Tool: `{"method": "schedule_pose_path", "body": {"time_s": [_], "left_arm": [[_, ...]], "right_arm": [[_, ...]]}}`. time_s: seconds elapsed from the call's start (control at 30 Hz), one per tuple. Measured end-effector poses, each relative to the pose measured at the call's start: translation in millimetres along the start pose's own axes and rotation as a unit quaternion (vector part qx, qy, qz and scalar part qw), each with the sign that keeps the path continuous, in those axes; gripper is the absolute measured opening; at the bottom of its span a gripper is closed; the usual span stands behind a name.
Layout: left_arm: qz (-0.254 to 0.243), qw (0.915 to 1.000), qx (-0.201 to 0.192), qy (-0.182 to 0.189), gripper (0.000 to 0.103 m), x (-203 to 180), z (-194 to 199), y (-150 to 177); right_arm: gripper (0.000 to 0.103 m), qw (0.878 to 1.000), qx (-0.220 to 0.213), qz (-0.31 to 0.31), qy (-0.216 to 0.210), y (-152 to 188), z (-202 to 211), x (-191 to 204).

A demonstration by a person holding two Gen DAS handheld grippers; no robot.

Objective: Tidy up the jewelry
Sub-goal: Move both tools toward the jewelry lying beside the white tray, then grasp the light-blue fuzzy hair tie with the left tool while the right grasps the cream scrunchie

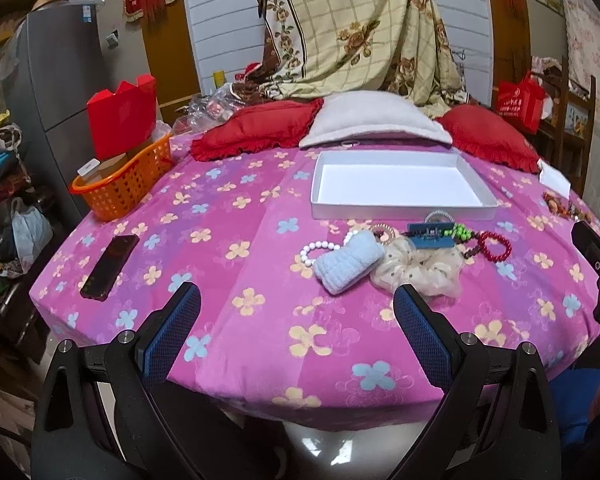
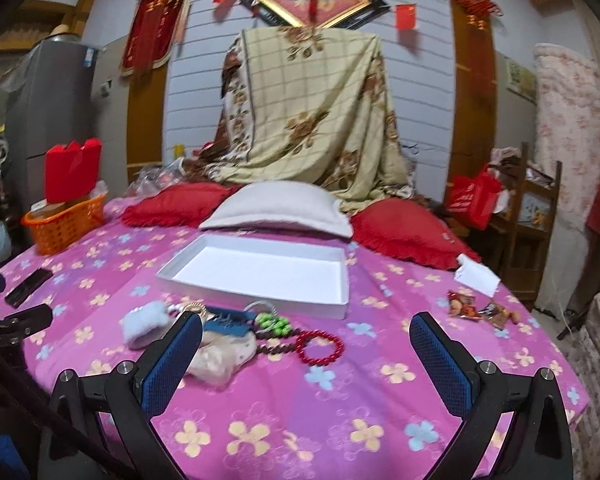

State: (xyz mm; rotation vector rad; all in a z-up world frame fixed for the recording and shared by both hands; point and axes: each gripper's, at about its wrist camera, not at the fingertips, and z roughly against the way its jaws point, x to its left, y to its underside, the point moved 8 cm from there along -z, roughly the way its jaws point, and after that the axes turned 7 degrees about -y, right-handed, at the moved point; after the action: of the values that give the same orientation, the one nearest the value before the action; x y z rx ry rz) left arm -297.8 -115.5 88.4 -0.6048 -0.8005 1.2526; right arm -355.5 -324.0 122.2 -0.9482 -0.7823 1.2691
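A shallow white box (image 1: 396, 182) (image 2: 260, 268) lies open on the pink flowered cloth. In front of it is a heap of jewelry: a white bead bracelet (image 1: 316, 250), a light blue knitted band (image 1: 348, 266) (image 2: 144, 322), a cream scrunchie (image 1: 416, 268) (image 2: 220, 356), a blue hair clip (image 1: 430, 236) (image 2: 230, 324), green beads (image 1: 460, 232) (image 2: 274, 324) and a red bead bracelet (image 1: 494, 246) (image 2: 320, 346). My left gripper (image 1: 296, 308) is open, low and short of the heap. My right gripper (image 2: 306, 340) is open, with the red bracelet seen between its fingers.
A black phone (image 1: 110, 266) (image 2: 28, 286) lies at the left. An orange basket (image 1: 124, 184) (image 2: 64, 222) with a red box stands at the far left. Red and white pillows (image 1: 364, 118) lie behind the box. Snack packets (image 2: 476, 308) and a white paper (image 2: 476, 274) sit at the right.
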Motion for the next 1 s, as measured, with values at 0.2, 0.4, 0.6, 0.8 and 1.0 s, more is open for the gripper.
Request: {"method": "schedule_pose_path", "body": {"time_s": [0.2, 0.4, 0.6, 0.8, 1.0], "left_arm": [[0.003, 0.9998, 0.019, -0.006, 0.097, 6.7, -12.8, 1.2], [0.033, 0.9987, 0.039, -0.006, 0.097, 26.4, -26.2, -5.6], [0.034, 0.9979, 0.055, 0.002, 0.097, 27.3, -50.4, -10.5], [0.006, 0.9947, 0.092, 0.043, 0.097, 0.1, -88.8, -1.4], [-0.042, 0.9915, 0.098, 0.074, 0.089, -28.4, -116.5, 0.4]], "right_arm": [[0.103, 1.0, 0.022, -0.012, -0.015, 3.7, -14.3, 2.0], [0.103, 0.997, 0.053, -0.001, -0.049, 5.0, -41.2, 8.1], [0.103, 0.984, 0.122, -0.023, -0.124, 25.6, -84.8, 20.1], [0.095, 0.97, 0.178, -0.059, -0.157, 48.8, -121.2, 21.4], [0.092, 0.96, 0.204, -0.094, -0.164, 55.8, -143.6, 16.8]]}}
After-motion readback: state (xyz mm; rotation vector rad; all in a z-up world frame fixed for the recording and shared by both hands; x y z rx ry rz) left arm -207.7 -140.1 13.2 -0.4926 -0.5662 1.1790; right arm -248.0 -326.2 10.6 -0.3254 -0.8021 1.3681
